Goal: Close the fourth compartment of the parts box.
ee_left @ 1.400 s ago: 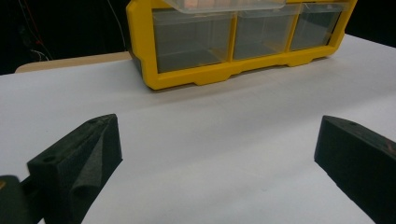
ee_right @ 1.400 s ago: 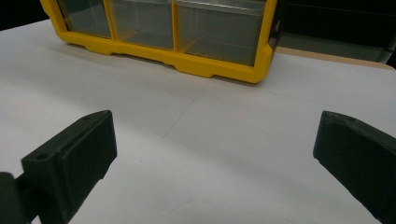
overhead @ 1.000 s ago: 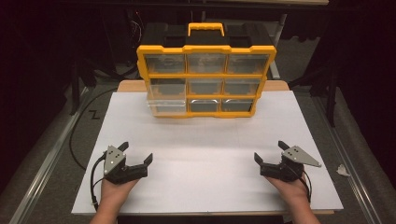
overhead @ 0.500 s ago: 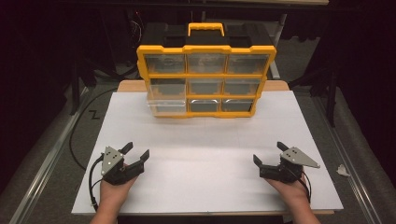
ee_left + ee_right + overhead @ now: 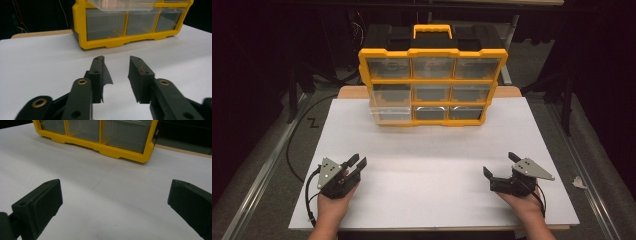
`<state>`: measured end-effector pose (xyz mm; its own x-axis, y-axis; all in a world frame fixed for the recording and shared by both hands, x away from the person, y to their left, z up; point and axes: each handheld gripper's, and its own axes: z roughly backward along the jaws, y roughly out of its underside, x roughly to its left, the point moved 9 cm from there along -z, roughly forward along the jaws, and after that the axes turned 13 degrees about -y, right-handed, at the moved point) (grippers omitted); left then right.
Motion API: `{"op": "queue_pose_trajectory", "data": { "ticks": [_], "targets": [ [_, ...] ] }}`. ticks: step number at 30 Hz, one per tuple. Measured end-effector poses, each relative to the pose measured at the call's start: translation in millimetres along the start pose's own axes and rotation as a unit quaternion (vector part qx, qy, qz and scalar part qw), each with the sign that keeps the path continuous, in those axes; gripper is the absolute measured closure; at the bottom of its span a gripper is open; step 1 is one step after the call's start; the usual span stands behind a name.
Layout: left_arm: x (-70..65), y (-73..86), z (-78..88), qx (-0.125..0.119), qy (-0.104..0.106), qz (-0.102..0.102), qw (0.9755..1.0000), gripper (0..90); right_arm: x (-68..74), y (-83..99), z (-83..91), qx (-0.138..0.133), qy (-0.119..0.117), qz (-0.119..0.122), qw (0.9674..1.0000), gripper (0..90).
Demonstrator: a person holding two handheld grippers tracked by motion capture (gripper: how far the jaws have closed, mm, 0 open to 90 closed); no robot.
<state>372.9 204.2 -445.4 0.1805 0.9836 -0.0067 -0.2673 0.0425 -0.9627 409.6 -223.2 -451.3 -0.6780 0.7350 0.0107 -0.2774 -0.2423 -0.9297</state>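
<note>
A yellow-framed organizer (image 5: 432, 85) with clear drawers and a yellow handle stands upright at the far side of the white sheet (image 5: 427, 150). Its middle-left drawer (image 5: 389, 107) sticks out a little. My left gripper (image 5: 355, 163) rests near the front left of the sheet; its jaws have just been closing and stand a narrow gap apart with nothing between them. In the left gripper view that gripper (image 5: 116, 63) points at the organizer's bottom row (image 5: 105, 42). My right gripper (image 5: 499, 165) rests at the front right, wide open and empty, facing the organizer's lower corner (image 5: 117, 151).
The white sheet covers a wooden table whose edge (image 5: 349, 92) shows behind the organizer. A black cable (image 5: 294, 145) loops on the floor at left. A crumpled scrap (image 5: 579, 182) lies on the floor at right. Dark stands surround the table.
The left gripper's jaws have drawn much closer together. Both hands and the organizer have stayed where they were.
</note>
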Motion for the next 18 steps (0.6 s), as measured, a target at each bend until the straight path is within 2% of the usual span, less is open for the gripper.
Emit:
{"op": "queue_pose_trajectory", "data": {
  "ticks": [6, 10, 18],
  "targets": [
    [0.0, -1.4, 1.8, -0.004, 0.0, -0.001, 1.0, 80.7, 0.5, -0.8, 0.6, -0.002, -0.001, 0.005, 1.0, 1.0],
    [2.1, -1.1, 1.7, -0.004, -0.007, 0.003, 1.0, 89.0, 0.6, -0.3, 0.6, 0.0, -0.001, 0.005, 1.0, 0.9],
    [1.2, -1.9, 2.5, -0.007, 0.001, 0.007, 1.0, 89.9, 1.5, 0.5, 0.0, 0.002, -0.005, 0.005, 1.0, 0.9]
  ]
}}
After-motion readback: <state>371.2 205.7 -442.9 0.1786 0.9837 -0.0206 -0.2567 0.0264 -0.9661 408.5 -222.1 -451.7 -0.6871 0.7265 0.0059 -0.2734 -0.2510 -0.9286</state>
